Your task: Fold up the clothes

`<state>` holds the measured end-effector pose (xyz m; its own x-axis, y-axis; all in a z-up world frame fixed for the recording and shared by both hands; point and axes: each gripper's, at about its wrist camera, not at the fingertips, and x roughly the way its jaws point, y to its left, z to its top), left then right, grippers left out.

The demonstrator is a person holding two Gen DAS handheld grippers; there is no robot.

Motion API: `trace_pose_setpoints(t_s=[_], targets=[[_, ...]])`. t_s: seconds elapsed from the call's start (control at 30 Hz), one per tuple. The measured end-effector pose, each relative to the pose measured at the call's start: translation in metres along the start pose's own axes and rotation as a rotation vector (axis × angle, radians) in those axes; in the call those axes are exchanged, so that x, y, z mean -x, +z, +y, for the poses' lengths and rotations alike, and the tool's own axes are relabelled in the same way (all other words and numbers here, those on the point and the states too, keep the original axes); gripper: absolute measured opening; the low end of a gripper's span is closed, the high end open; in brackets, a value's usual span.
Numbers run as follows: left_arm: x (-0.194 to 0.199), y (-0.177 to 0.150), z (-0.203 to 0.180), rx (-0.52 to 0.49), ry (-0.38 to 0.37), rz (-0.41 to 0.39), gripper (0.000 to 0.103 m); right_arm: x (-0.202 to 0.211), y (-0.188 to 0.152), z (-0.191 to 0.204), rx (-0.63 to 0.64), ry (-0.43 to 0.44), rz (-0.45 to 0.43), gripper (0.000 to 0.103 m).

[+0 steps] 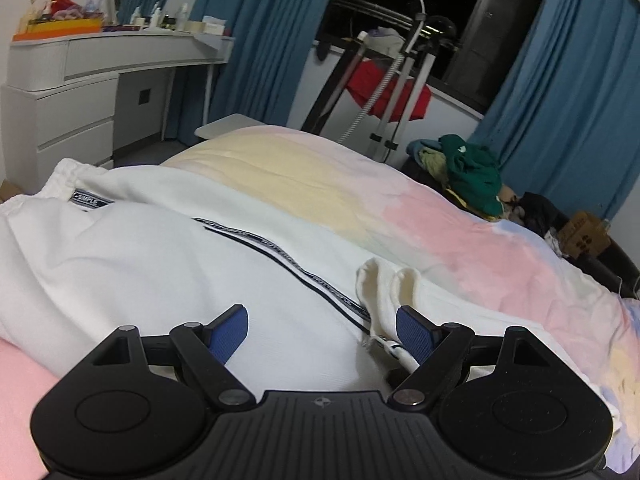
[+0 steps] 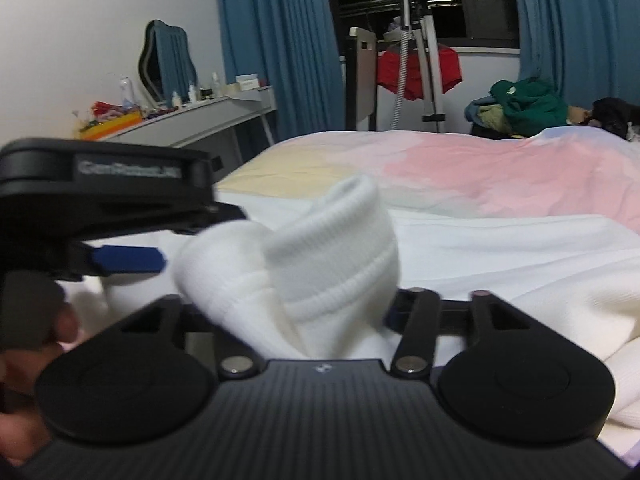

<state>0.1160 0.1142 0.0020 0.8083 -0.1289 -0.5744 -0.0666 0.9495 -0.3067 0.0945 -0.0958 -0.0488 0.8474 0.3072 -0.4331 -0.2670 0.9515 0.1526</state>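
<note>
White trousers (image 1: 168, 248) lie across the bed (image 1: 460, 216), waistband toward the bed's left edge. The left gripper (image 1: 322, 330) hovers released above them. The right gripper (image 2: 308, 304) clenches their ribbed cuff (image 2: 332, 248), lifted off the bed; bare quilt stretches beyond.

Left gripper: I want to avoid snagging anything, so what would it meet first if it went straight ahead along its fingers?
The left gripper, jaws open, points low over the white garment. It would likely meet that fabric first, near the dark printed stripe; depth is unclear.
</note>
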Motion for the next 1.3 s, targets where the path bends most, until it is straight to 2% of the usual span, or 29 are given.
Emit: trace_pose_setpoints(t_s=[0.17, 0.27, 0.33, 0.43, 0.53, 0.57, 0.67, 0.7, 0.73, 0.8, 0.83, 0.93, 1.0, 1.1, 1.17, 1.3], targets=[[-0.003, 0.002, 0.006, 0.048, -0.074, 0.01, 0.083, 0.011, 0.002, 0.005, 0.014, 0.025, 0.035, 0.065], [-0.005, 0.002, 0.006, 0.069, -0.138, 0.029, 0.084, 0.037, 0.009, 0.005, 0.046, 0.045, 0.083, 0.065], [-0.006, -0.001, 0.0, 0.055, -0.176, 0.047, 0.084, 0.06, 0.017, 0.004, 0.074, 0.071, 0.105, 0.065], [-0.006, -0.01, -0.012, -0.002, -0.197, 0.065, 0.084, 0.098, 0.033, -0.011, 0.081, 0.128, 0.082, 0.065], [-0.007, -0.019, -0.022, -0.035, -0.22, 0.075, 0.084, 0.121, 0.049, -0.044, 0.056, 0.023, 0.031, 0.065], [-0.007, -0.021, -0.024, -0.04, -0.228, 0.078, 0.084, 0.12, 0.05, -0.061, 0.012, -0.009, 0.03, 0.065], [-0.008, -0.029, -0.031, -0.07, -0.201, 0.075, 0.083, 0.118, 0.052, -0.112, -0.12, -0.108, 0.027, 0.067], [-0.008, -0.031, -0.033, -0.086, -0.188, 0.073, 0.083, 0.117, 0.052, -0.129, -0.165, -0.138, 0.028, 0.064], [-0.009, -0.034, -0.035, -0.107, -0.172, 0.072, 0.083, 0.113, 0.048, -0.142, -0.208, -0.153, 0.044, 0.055], [-0.012, -0.038, -0.041, -0.16, -0.132, 0.077, 0.081, 0.107, 0.039, -0.153, -0.252, -0.174, 0.078, 0.047], [-0.013, -0.041, -0.044, -0.188, -0.112, 0.081, 0.081, 0.102, 0.036, -0.154, -0.238, -0.176, 0.105, 0.043], [-0.018, -0.051, -0.056, -0.293, -0.059, 0.095, 0.081, 0.083, 0.02, -0.15, -0.141, -0.215, 0.213, 0.041], [-0.021, -0.059, -0.063, -0.345, -0.031, 0.092, 0.082, 0.07, 0.004, -0.149, -0.146, -0.236, 0.282, 0.041], [-0.023, -0.059, -0.063, -0.351, -0.021, 0.089, 0.083, 0.059, -0.002, -0.138, -0.087, -0.269, 0.304, 0.041], [-0.019, -0.055, -0.056, -0.324, -0.034, 0.095, 0.083, 0.061, -0.001, -0.14, -0.107, -0.273, 0.295, 0.041], [0.007, -0.042, -0.032, -0.21, -0.035, 0.105, 0.084, 0.067, 0.0, -0.141, -0.13, -0.272, 0.283, 0.041]])
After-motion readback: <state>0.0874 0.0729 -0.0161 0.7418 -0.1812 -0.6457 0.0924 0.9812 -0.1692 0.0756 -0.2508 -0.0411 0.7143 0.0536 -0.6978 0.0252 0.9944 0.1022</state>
